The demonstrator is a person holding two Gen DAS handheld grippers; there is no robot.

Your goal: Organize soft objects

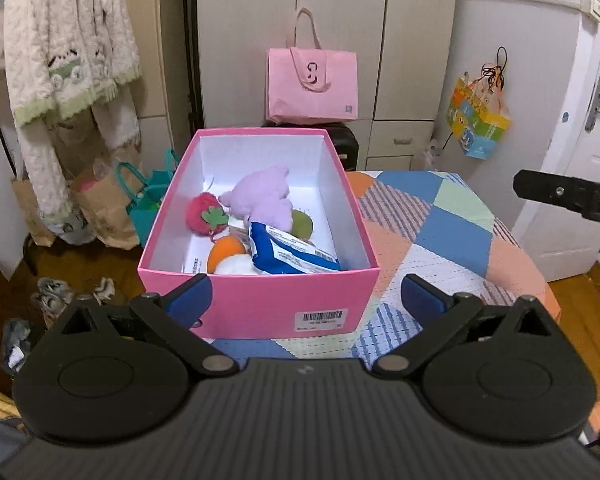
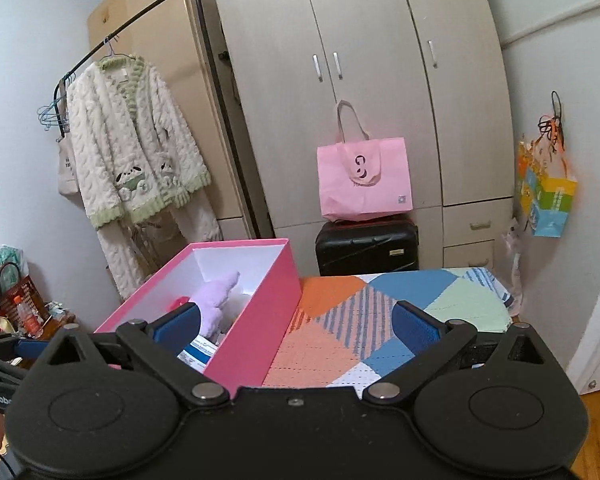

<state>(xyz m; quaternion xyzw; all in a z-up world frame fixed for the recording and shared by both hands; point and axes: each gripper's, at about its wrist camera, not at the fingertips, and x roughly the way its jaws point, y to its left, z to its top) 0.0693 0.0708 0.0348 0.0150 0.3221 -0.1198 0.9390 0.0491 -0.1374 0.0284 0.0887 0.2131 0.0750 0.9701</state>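
A pink box with a white inside stands on the patchwork cloth. In it lie a purple plush, a red strawberry plush, an orange ball, a green ball, a white soft thing and a blue-and-white packet. My left gripper is open in front of the box's near wall, holding nothing. My right gripper is open over the box's right wall and the cloth, also holding nothing. Its tip shows at the right of the left wrist view.
A pink tote bag rests on a black suitcase before a beige wardrobe. A fluffy white robe hangs on a rack at the left. Paper bags stand on the floor left of the box. A colourful bag hangs at the right.
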